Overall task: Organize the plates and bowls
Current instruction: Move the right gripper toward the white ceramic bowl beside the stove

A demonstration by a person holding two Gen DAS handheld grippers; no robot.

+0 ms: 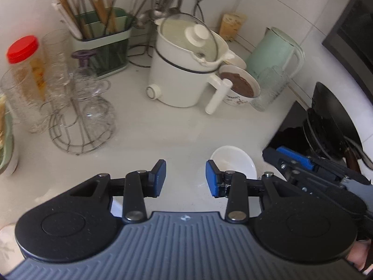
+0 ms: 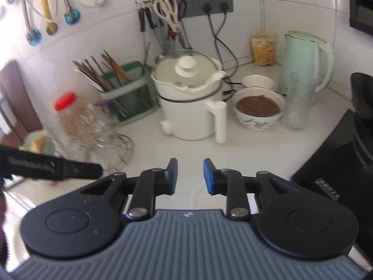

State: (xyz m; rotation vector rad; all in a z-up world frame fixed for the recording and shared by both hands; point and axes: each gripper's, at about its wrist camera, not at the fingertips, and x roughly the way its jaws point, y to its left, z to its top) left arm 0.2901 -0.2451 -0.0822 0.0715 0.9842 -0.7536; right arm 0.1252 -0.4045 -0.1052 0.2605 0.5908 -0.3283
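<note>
A small white bowl point(image 1: 235, 163) sits empty on the white counter, just right of my left gripper point(image 1: 186, 178). That gripper stands open with nothing between its blue pads. In the right wrist view the same bowl point(image 2: 197, 198) shows only as a faint pale ring under my right gripper point(image 2: 190, 177), whose pads stand a little apart over bare counter. A patterned bowl point(image 2: 258, 107) full of brown food stands further back, with a small white dish point(image 2: 257, 81) behind it. My right gripper point(image 1: 279, 157) reaches in from the right, beside the white bowl.
A white electric pot point(image 1: 186, 70) with a glass lid stands mid-counter. A mint kettle point(image 2: 303, 63) and a tall glass point(image 2: 295, 107) are at the right. A wire rack of glasses point(image 1: 77, 107), a red-lidded jar point(image 1: 23, 49) and a chopstick holder point(image 1: 102, 39) fill the left. A black hob point(image 1: 291, 128) with a wok point(image 1: 331, 116) is at the right.
</note>
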